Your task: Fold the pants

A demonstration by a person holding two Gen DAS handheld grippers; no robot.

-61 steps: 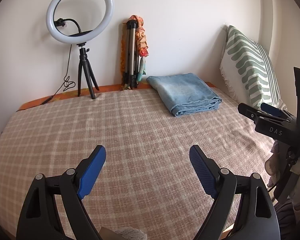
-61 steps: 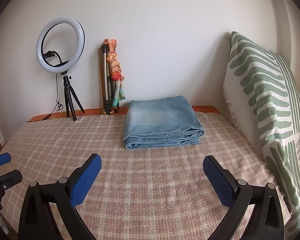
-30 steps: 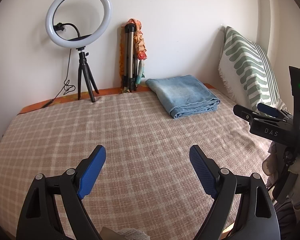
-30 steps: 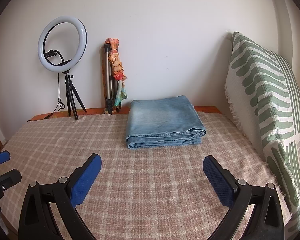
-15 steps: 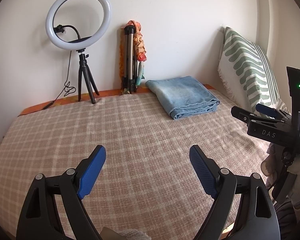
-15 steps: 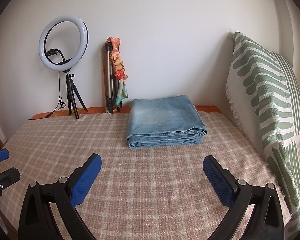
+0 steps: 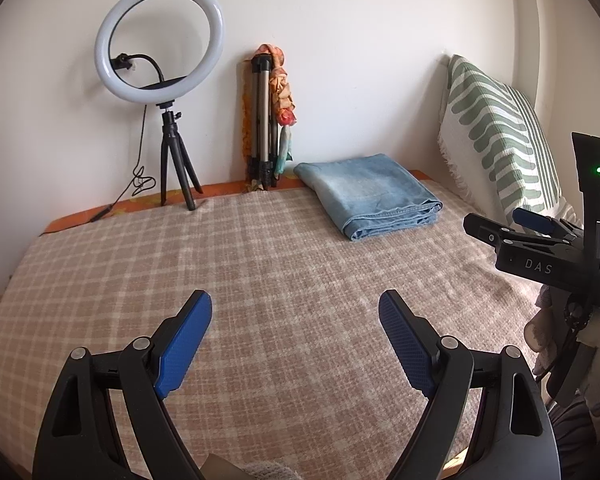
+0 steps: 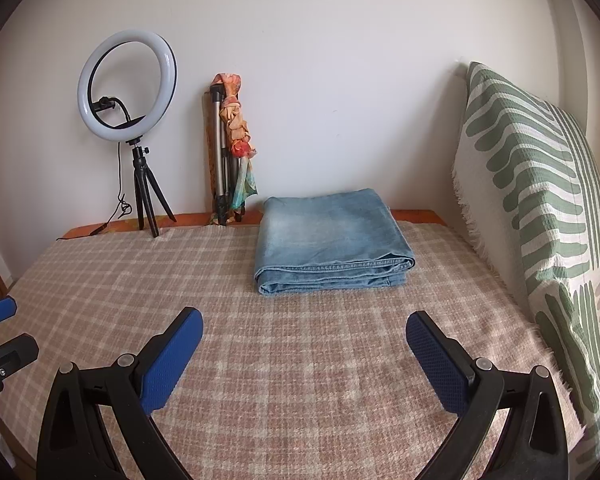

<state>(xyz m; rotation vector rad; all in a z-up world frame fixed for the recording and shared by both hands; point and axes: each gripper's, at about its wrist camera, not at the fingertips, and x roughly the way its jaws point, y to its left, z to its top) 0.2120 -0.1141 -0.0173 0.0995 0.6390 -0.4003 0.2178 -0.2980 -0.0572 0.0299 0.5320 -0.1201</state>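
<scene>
The jeans point(image 8: 332, 248) lie folded at the far side of the bed point(image 8: 300, 380). The left gripper point(image 7: 296, 336) and right gripper point(image 8: 304, 344) are wide open and empty; folding seems finished, so nothing remains to grasp.

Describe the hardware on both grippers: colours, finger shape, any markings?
Both match: black plastic frames with triangular cutouts and silver pivot pins, each carrying two flat blue pads with a fine dotted texture. The left gripper shows this in its own camera, the right gripper likewise. Seen from the side in the left view, the right gripper's body is printed "DAS" in white, with a black curved upright bearing a lit green lamp.
</scene>
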